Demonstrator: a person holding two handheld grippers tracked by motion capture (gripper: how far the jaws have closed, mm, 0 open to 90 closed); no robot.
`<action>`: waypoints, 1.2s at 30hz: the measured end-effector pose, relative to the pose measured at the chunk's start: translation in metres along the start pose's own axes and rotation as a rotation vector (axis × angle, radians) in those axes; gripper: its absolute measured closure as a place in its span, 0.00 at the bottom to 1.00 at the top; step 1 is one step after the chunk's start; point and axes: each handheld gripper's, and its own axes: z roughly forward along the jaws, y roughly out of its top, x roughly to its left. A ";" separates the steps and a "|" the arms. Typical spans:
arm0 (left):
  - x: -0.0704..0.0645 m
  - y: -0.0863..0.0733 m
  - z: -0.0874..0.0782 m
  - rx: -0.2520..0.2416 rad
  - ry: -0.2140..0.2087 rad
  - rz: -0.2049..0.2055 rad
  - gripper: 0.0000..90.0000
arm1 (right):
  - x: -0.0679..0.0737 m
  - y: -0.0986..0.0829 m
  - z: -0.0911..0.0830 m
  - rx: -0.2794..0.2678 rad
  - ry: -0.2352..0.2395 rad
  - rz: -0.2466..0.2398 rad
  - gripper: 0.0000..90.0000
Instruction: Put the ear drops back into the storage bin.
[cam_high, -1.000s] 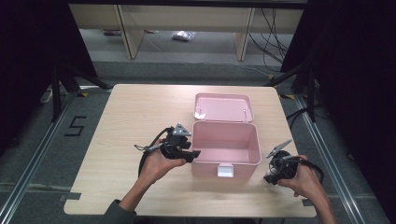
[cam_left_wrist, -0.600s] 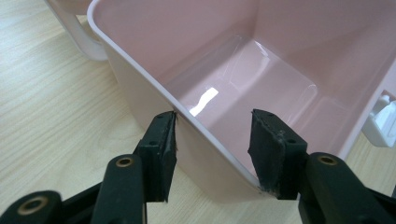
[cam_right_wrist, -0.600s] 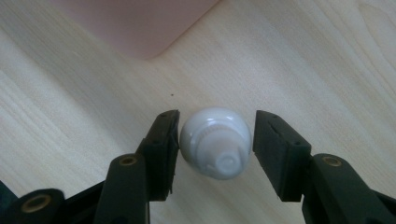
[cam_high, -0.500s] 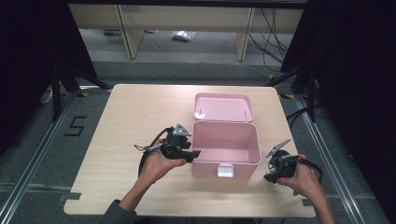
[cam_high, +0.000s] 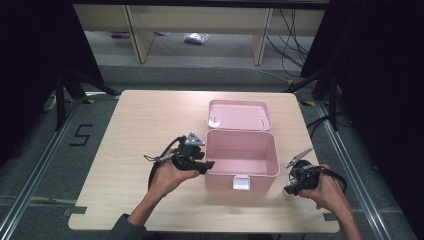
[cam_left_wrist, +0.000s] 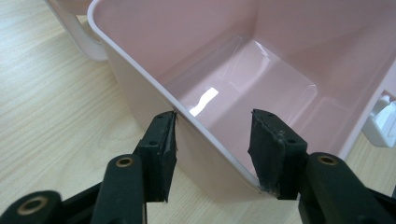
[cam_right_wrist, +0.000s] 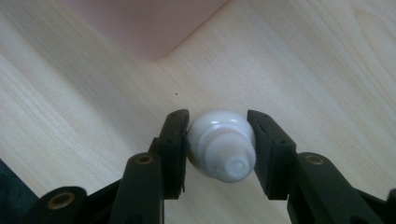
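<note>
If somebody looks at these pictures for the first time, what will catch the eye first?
The open pink box in the middle of the table, its lid laid back behind it, stands out first. The left gripper straddles the box's near left wall, one jaw outside and one inside. At the box's right, the right gripper is shut on a small white bottle.

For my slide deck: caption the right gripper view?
Right gripper fingers clasp a small white bottle above the wooden table.
</note>
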 end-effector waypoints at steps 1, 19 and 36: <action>0.000 0.000 0.000 0.001 0.001 0.001 0.56 | -0.001 0.000 -0.001 -0.016 -0.004 -0.017 0.67; 0.000 0.000 0.000 0.001 0.004 0.001 0.56 | -0.006 0.007 -0.042 -0.029 0.017 -0.066 0.67; -0.002 0.000 0.000 0.004 0.013 0.002 0.57 | 0.001 0.037 -0.082 -0.039 0.017 -0.129 0.67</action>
